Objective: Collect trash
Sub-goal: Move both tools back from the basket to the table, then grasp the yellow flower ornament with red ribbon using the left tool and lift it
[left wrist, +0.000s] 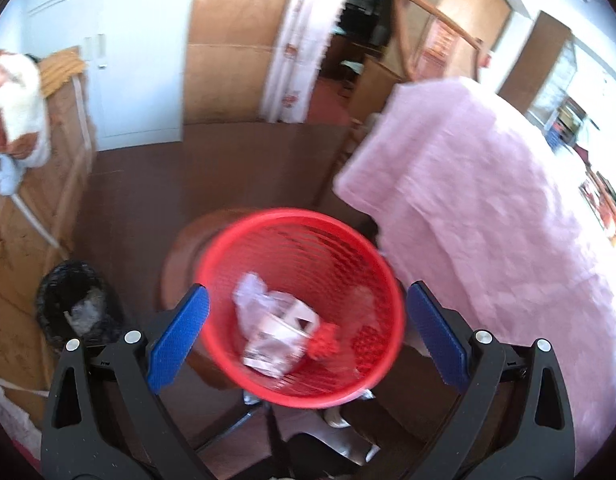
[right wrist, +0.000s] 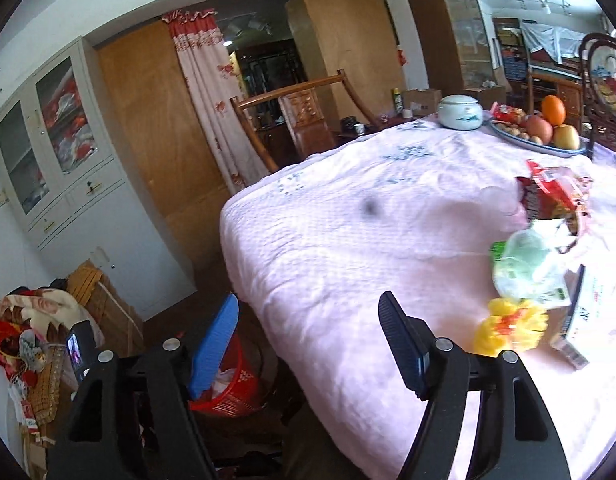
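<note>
A red mesh basket (left wrist: 300, 240) lies below and beyond my left gripper (left wrist: 308, 290). The gripper's blue pads (left wrist: 180, 336) stand wide apart, framing the basket without gripping it. Inside lie crumpled white wrappers (left wrist: 268, 328) and a red tuft (left wrist: 324, 344). The same basket (right wrist: 236, 384) shows low beside the table in the right wrist view. My right gripper (right wrist: 308, 300) is open and empty over the near edge of the pink-clothed table (right wrist: 348, 240). Trash lies at the table's right: a yellow crumpled piece (right wrist: 508, 324), a clear plastic bottle (right wrist: 524, 268), a red snack wrapper (right wrist: 548, 196) and a white carton (right wrist: 584, 312).
A fruit plate (right wrist: 548, 132) and a white lidded pot (right wrist: 462, 112) stand at the table's far end, with a wooden chair (right wrist: 292, 92) behind. A black lined bin (left wrist: 76, 304) sits by cardboard boxes (left wrist: 28, 220) on the left. Brown floor (left wrist: 208, 168) lies beyond the basket.
</note>
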Motion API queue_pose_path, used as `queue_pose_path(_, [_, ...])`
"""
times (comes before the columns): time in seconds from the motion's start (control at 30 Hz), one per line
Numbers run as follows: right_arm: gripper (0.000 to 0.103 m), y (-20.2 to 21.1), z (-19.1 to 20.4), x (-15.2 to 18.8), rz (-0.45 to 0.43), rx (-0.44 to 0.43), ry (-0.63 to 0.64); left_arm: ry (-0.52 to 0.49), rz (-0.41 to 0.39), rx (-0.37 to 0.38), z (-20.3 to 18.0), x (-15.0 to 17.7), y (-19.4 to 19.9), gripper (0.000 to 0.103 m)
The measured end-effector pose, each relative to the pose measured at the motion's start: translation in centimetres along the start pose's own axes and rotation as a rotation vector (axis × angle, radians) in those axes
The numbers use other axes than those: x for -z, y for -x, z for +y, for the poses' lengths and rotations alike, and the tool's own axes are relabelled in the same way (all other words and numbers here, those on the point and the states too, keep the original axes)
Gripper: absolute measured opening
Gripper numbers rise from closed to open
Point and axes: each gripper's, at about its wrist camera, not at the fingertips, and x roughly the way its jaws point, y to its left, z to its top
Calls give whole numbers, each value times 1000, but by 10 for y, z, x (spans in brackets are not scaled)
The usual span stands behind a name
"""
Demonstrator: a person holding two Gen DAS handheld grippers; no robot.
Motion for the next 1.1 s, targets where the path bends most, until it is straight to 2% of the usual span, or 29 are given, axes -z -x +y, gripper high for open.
queue_pose_path(0.13, [72, 22, -41, -1, -34, 98, -35, -102, 24, 5, -42, 6, -1, 95])
queue_pose_path(0.33, [81, 57, -102, 1, -114, 214, -118, -273, -17, 119, -124, 1, 29, 95])
queue_pose_path(0.47, [81, 72, -143, 13, -123, 248, -183, -384, -42, 233, -186, 5, 54, 96])
queue_pose_path(0.7, [82, 90, -189, 31, -136, 282, -297, -597, 19, 469, -302, 34, 76, 96])
queue_pose_path(0.77, [85, 94, -201, 36, -146, 269, -336, -668, 29, 512, -334, 47, 78, 96])
queue_pose_path(0.83, [90, 97, -212, 40, -160, 206, -389, -733, 21, 534, -362, 61, 81, 96])
queue_pose_path(0.9, [92, 97, -220, 43, -167, 150, -425, -785, 21, 533, -386, 74, 79, 96])
queue_pose_path(1.0, [92, 89, -231, 42, -143, 52, -475, -817, 54, 557, -408, 90, 73, 96])
queue_pose_path(1.1, [92, 82, -236, 43, -110, -16, -522, -828, 60, 545, -420, 97, 67, 96])
